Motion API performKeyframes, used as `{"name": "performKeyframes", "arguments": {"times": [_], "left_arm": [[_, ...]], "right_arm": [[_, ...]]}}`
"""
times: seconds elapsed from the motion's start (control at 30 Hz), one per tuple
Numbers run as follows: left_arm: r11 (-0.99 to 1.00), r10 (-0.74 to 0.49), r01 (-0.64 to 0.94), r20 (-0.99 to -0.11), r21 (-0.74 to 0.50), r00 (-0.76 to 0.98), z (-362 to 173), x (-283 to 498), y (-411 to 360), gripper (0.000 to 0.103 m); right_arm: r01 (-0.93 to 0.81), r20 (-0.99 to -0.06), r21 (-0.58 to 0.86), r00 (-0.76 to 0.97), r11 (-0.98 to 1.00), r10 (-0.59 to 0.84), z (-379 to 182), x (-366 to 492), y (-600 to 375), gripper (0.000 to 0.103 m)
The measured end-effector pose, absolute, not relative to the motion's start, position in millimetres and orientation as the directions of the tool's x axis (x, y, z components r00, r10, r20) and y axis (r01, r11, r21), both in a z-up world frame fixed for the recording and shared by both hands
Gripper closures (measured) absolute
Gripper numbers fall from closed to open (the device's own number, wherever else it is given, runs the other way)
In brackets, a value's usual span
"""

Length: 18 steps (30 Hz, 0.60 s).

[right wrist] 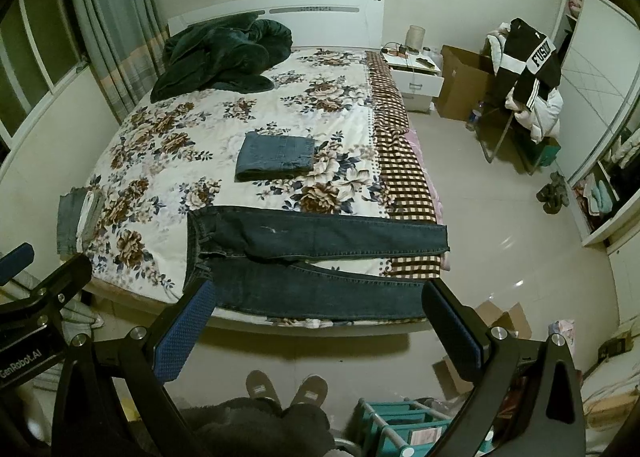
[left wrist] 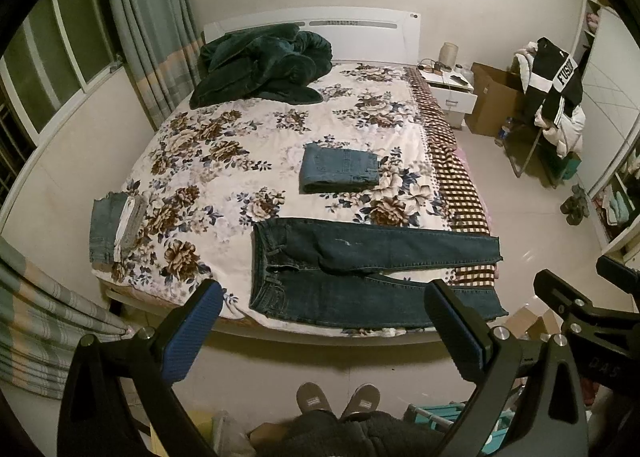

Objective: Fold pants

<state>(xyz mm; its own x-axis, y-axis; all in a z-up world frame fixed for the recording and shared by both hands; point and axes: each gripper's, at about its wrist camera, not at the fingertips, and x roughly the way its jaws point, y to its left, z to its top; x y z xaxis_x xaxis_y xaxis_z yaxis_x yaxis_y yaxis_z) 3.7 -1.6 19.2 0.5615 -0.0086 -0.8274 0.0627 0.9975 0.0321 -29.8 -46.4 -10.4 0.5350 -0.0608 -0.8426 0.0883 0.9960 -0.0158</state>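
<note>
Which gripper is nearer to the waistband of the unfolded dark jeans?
Left, though only slightly. The left gripper hovers open off the bed's foot edge, roughly facing the waistband of the dark jeans. The right gripper, also open, sits farther toward the leg hems.

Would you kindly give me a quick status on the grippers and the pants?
Left gripper and right gripper open, holding nothing, short of the bed. Dark jeans laid flat, unfolded, at the bed's near edge. Nothing on them; folded jeans lie farther back.

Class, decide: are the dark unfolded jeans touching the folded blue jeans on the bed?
Apart. The left wrist view shows floral bedspread between the dark unfolded jeans and the folded blue jeans.
</note>
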Motion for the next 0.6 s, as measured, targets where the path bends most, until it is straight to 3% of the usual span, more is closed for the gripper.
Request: {"name": "performKeyframes", "arguments": {"times": [0.6], "left_arm": [[0.998,-0.019,0.066,-0.827,0.022,0.562,26.7,-4.2,-8.0,0.0]], "right_arm": [[0.084,-0.843,-0.009,0.536,0.996,-0.053,1.0,-33.4,-54.2,0.0]]}}
